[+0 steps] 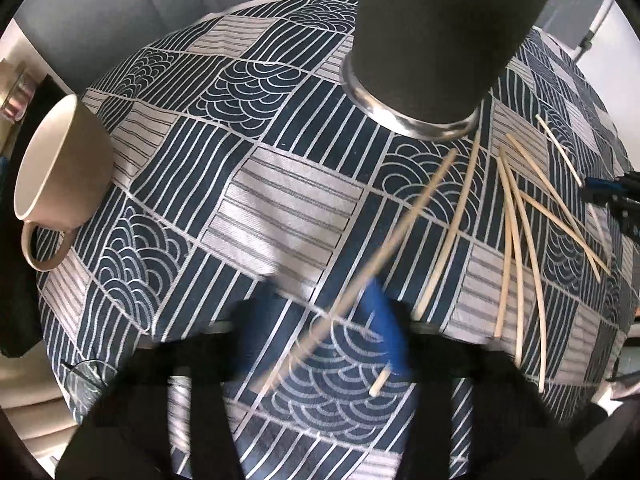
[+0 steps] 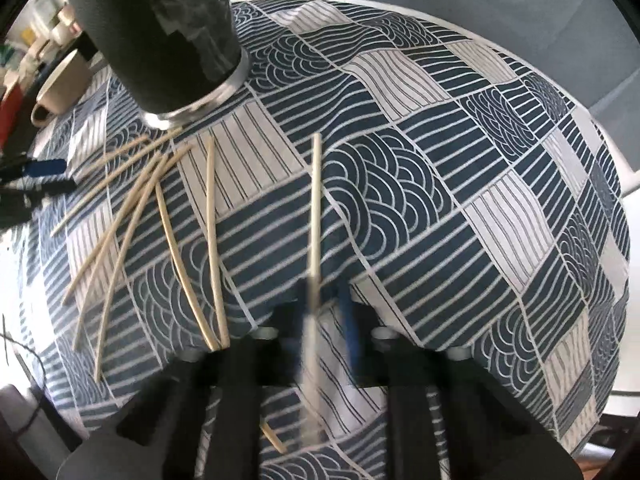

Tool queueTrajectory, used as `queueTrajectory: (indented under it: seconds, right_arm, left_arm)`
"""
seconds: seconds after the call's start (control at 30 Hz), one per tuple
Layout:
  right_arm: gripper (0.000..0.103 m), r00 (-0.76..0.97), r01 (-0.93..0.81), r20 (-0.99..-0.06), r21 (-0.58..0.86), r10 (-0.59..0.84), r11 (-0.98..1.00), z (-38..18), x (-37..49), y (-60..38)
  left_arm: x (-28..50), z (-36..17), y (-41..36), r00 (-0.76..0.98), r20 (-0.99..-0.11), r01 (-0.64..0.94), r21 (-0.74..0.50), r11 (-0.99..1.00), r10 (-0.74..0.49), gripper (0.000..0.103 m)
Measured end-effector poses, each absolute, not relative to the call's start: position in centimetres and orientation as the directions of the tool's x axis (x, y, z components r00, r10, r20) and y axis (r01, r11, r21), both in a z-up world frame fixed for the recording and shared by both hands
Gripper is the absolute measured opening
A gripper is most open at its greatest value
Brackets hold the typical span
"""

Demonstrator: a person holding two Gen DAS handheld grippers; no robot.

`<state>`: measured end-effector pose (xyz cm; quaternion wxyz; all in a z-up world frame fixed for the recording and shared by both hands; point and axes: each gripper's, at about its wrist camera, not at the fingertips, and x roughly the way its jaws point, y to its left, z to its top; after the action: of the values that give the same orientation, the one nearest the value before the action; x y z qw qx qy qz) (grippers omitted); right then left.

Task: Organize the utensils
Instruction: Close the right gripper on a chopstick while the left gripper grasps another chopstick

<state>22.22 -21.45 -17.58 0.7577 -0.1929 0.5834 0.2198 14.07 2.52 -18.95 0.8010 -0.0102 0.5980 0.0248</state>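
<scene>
A tall dark tumbler [image 1: 436,40] with a steel base stands at the far side of the patterned cloth; it also shows in the right wrist view [image 2: 160,36]. Several wooden chopsticks [image 1: 516,232] lie fanned on the cloth near it, also seen in the right wrist view [image 2: 132,220]. My left gripper [image 1: 320,320] is shut on one chopstick [image 1: 404,220] that points up toward the tumbler. My right gripper [image 2: 324,308] is shut on another chopstick [image 2: 316,200] that points straight ahead. The left gripper shows at the left edge of the right wrist view [image 2: 40,176].
A beige cup [image 1: 60,164] stands at the cloth's left edge, also in the right wrist view [image 2: 64,84]. The round table's white rim [image 2: 520,64] curves along the far side. A short chopstick end [image 2: 274,438] lies near the front edge. Clutter sits beyond the cup.
</scene>
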Motion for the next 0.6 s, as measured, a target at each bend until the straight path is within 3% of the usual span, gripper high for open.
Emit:
queueTrajectory:
  seconds: [0.03,0.07,0.23,0.6]
  right_arm:
    - [0.004,0.228,-0.561,-0.969,-0.048,0.098,0.826,-17.6,22.2,-21.5]
    - [0.004,0.229,-0.558,-0.969,-0.053,0.093,0.828,-17.6,22.2,-21.6]
    - [0.004,0.194,-0.491,-0.977,-0.019,0.088,0.871,-17.8,22.5,-23.8]
    - [0.005,0.1,-0.396,-0.923,0.307,0.373,0.865,-15.5,22.3,-26.4]
  left_arm:
    - [13.7,-18.8,2.7,0.275,-0.961,-0.051,0.004,0.999,0.018,0.009]
    - [13.3,-18.8,3.0,0.265,-0.964,-0.053,-0.01,0.999,0.004,0.005]
    - [10.7,-18.8,4.7,0.229,-0.972,-0.124,-0.081,0.989,-0.052,0.005]
    - [6.8,-16.2,7.4,0.288,-0.944,-0.222,-0.227,0.948,-0.159,0.005]
